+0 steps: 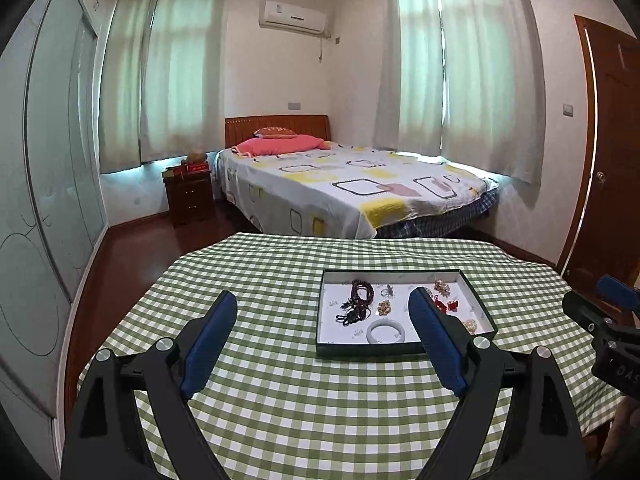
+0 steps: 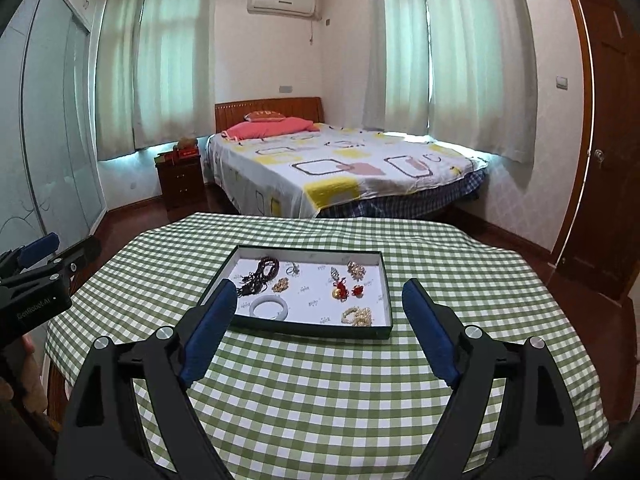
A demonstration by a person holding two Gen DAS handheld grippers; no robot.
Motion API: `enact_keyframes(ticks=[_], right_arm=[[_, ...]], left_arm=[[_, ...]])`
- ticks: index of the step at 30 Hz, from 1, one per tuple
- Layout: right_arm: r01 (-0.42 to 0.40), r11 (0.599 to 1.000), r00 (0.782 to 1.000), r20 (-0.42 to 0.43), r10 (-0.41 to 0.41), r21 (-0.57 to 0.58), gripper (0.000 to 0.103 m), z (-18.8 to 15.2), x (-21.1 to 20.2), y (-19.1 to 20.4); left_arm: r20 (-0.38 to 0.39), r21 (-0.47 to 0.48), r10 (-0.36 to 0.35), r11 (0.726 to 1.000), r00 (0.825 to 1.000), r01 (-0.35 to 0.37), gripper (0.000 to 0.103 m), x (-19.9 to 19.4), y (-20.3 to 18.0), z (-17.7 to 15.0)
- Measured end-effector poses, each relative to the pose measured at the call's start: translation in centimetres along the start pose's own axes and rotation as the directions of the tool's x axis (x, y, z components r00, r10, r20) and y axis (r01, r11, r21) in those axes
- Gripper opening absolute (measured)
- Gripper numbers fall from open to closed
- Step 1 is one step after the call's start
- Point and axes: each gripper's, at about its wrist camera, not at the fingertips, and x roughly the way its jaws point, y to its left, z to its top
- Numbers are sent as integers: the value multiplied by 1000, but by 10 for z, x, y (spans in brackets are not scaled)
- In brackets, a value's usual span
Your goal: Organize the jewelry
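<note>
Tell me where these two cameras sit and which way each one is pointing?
Left wrist view: rides on the left gripper, looking forward between its open blue fingers at the jewelry tray on the checked tablecloth; the right gripper pokes in at the right edge.
Right wrist view: rides on the right gripper, fingers open, facing the same tray; the left gripper shows at the left edge.
Shared: tray, white bangle, tablecloth, bed, curtains, door.

green-white checked tablecloth [image 2: 320, 380], dark green tray [image 2: 304, 330] with white inside, white bangle [image 2: 269, 307], dark brown beads [image 2: 262, 274], red charms [image 2: 348, 291], blue pads [image 2: 208, 332], orange-brown headboard [image 2: 268, 108], pink pillow [image 2: 268, 127], white curtains [image 2: 160, 64]
</note>
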Motion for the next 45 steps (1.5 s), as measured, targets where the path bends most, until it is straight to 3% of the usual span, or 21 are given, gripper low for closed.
enact_keyframes(ticks=[45], right_arm=[[-3, 1000, 1000, 12, 4, -9, 83, 0, -5, 1]], left_arm=[[1, -13, 4, 1000, 1000, -4, 85, -1, 4, -2]])
